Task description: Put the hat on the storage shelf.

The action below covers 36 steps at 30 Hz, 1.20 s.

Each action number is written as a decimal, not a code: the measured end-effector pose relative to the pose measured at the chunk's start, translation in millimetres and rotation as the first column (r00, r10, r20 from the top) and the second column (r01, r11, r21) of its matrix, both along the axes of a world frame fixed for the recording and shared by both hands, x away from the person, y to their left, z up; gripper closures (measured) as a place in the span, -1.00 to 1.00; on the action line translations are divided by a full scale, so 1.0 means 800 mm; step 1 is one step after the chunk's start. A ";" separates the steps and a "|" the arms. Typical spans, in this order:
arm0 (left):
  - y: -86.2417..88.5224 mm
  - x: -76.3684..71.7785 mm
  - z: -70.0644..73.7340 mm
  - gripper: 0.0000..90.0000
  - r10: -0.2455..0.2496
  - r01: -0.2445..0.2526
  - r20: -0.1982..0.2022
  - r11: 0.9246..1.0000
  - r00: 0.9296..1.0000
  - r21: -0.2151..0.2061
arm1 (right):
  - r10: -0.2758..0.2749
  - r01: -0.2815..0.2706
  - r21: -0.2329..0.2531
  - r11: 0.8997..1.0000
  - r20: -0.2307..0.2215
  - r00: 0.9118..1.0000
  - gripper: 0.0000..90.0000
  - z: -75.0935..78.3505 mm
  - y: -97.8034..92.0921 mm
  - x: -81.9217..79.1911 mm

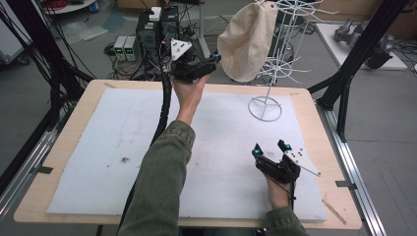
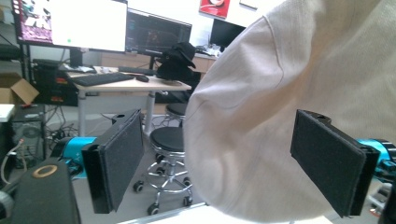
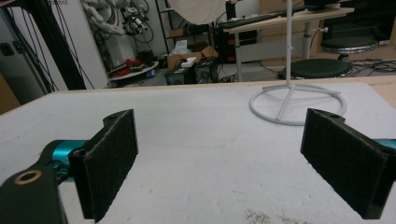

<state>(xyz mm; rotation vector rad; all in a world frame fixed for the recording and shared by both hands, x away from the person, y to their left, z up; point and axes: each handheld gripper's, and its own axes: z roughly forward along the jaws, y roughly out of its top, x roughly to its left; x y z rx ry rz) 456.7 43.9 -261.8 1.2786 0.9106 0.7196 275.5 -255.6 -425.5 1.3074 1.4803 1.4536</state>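
The hat, a cream cloth one, hangs on the white wire rack at the far edge of the counter, about one o'clock from the middle of the high view. Its long axis runs nearly up and down, crown bulging toward the person's left. The left tool is raised off the counter and sits just beside the hat's lower left edge, so the hat lies at about two o'clock from it. In the left gripper view the hat swells into the gap between the jaws, which stand spread wide; one pad is well clear of the cloth, the other pad is close in front of it, and I cannot tell if it touches. The right tool rests low near the counter's near right corner, jaws also spread and holding nothing, well apart from the hat. The left is plainly nearer, and closing on the brim's lower edge looks like its job.
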 end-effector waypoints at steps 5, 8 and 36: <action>0.020 -0.017 -0.011 -0.61 0.005 -0.005 0.013 1.000 1.000 0.018 | 0.007 -0.007 -0.006 1.000 -0.001 1.000 -0.77 0.000 0.002 0.000; 0.031 -0.027 -0.017 -0.61 0.016 -0.016 0.018 1.000 1.000 0.016 | 0.011 -0.011 -0.008 1.000 0.002 1.000 -0.77 0.000 0.004 0.000; 0.154 -0.097 -0.069 -0.61 0.167 -0.167 0.021 0.986 0.986 0.017 | 0.013 -0.013 -0.019 1.000 -0.008 1.000 -0.78 -0.002 0.009 0.000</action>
